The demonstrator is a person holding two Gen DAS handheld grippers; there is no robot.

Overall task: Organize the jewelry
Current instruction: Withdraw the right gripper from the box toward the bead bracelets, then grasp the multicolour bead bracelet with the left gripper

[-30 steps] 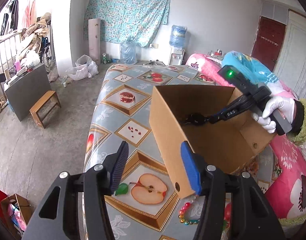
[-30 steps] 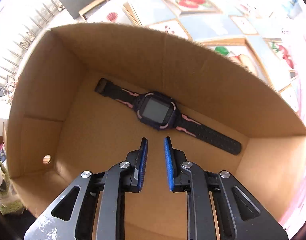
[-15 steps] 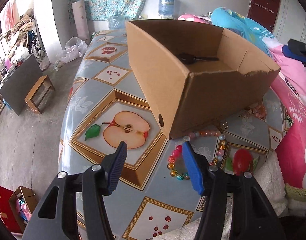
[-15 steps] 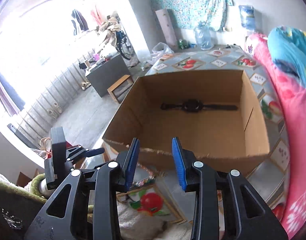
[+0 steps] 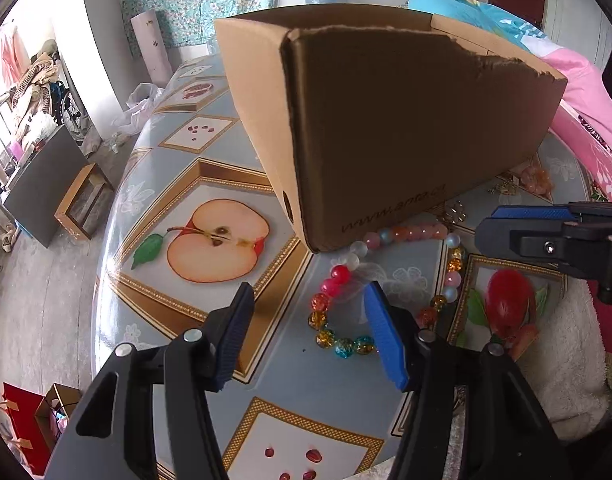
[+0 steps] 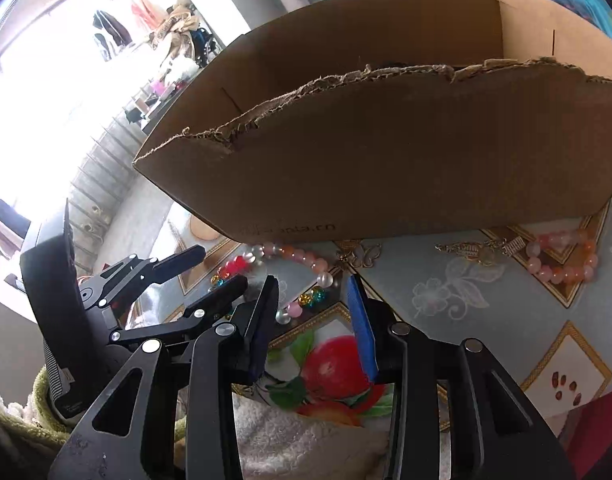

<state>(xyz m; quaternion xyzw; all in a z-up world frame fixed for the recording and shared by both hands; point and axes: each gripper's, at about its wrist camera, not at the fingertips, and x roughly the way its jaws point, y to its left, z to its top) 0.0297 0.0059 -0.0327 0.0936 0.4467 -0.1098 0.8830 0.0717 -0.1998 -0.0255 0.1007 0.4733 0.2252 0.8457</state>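
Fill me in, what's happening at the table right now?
Both grippers are open and empty, low over the patterned tablecloth in front of the cardboard box. The left gripper is nearest the multicolored bead bracelet, one finger over part of it, not closed on it. The right gripper points at the same bracelet from the other side. A pink bead bracelet and small gold pieces lie outside the box too.

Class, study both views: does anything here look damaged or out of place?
The brown cardboard box has a ragged, torn top edge on its near wall. The multicoloured bead bracelet lies on the tablecloth, part tucked against the box's base.
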